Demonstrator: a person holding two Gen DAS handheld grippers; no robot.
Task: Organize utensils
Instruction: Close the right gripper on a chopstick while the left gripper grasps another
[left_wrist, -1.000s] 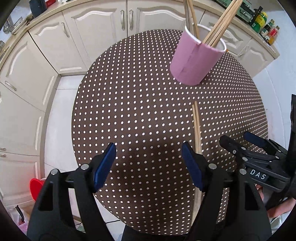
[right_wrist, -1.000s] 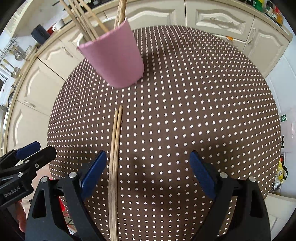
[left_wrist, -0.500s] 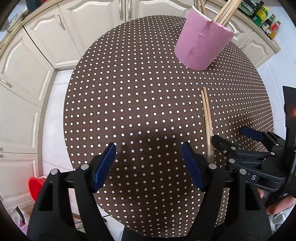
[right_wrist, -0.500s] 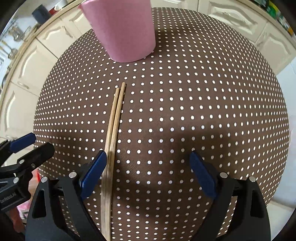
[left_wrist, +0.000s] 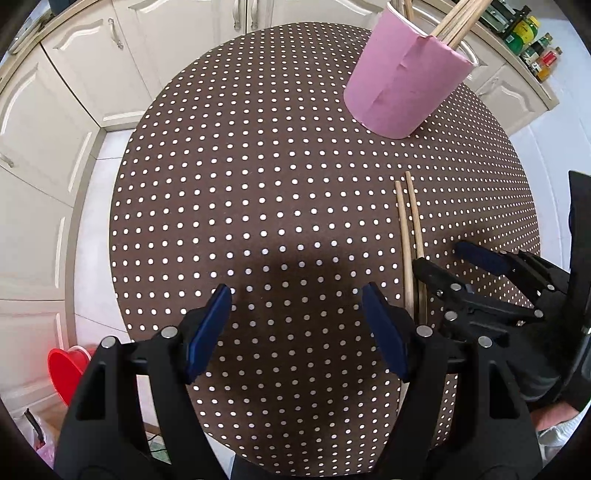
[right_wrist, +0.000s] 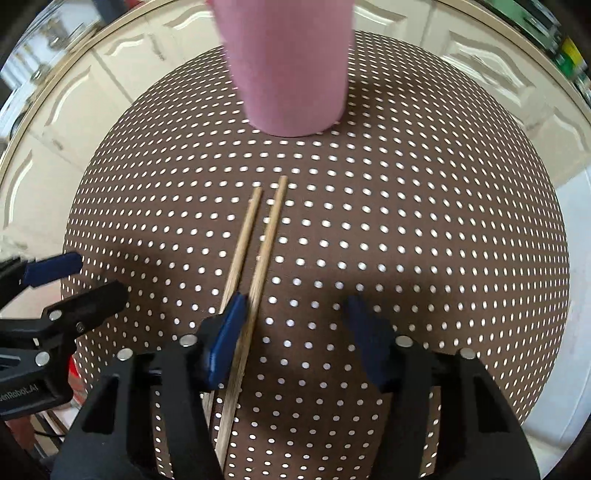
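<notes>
The pair of slender pale wooden chopsticks (right_wrist: 258, 254) lay side by side on the round brown tablecloth dotted with white (right_wrist: 424, 229), their long axis running from the near edge straight toward the pink paper-wrapped cup (right_wrist: 291, 70), tips stopping short of its base. The right gripper (right_wrist: 295, 317) was the nearer one by far: its jaws stood spread, the left blue pad sitting between the two sticks, so one stick lay inside the gap and the other just outside. A small sideways shift would probably be needed to bracket both. The left gripper (left_wrist: 295, 314) also gaped wide with nothing in it, off to the side away from the cup. More sticks (left_wrist: 454, 18) stood leaning in the cup. The chopsticks looked smooth, thin and light, likely to roll; the cloth looked matte and woven.
</notes>
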